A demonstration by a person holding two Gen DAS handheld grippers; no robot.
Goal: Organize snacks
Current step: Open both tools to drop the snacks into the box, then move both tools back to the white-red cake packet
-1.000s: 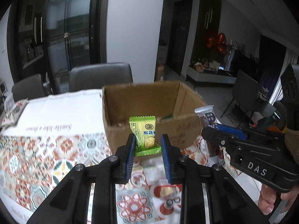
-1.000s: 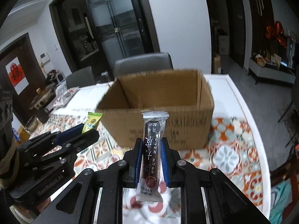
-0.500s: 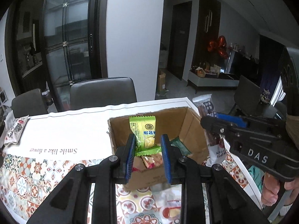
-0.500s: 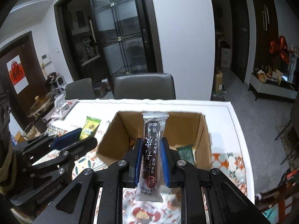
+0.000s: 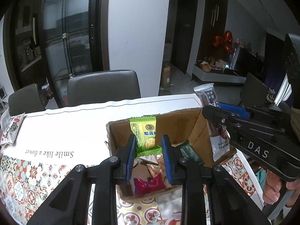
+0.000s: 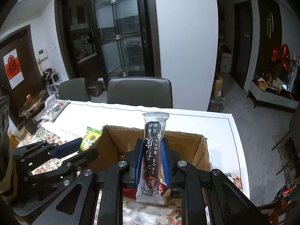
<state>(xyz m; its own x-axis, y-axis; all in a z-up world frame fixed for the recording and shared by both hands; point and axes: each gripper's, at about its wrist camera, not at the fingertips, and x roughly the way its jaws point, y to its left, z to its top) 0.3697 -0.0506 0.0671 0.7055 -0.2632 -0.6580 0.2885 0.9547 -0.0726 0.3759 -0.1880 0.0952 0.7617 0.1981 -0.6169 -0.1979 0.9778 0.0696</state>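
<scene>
My left gripper (image 5: 148, 146) is shut on a green snack packet (image 5: 145, 134) and holds it upright over the open cardboard box (image 5: 174, 123). My right gripper (image 6: 151, 150) is shut on a long dark snack bar in a clear wrapper (image 6: 152, 150), upright over the same box (image 6: 187, 144). The right gripper also shows in the left wrist view (image 5: 215, 110) at the box's right wall, with the bar (image 5: 217, 131). The left gripper with the green packet (image 6: 90, 138) shows at the box's left side. Several wrapped snacks (image 5: 150, 178) lie inside the box.
The box stands on a table with a patterned cloth (image 5: 28, 178) and white cloth (image 5: 65, 127). A snack bag (image 5: 11, 129) lies at the far left. Two grey chairs (image 5: 104, 88) stand behind the table. The table's right edge (image 6: 238, 150) is near the box.
Both grippers have risen and moved forward over the box, so I look down into it now. Each still holds its snack.
</scene>
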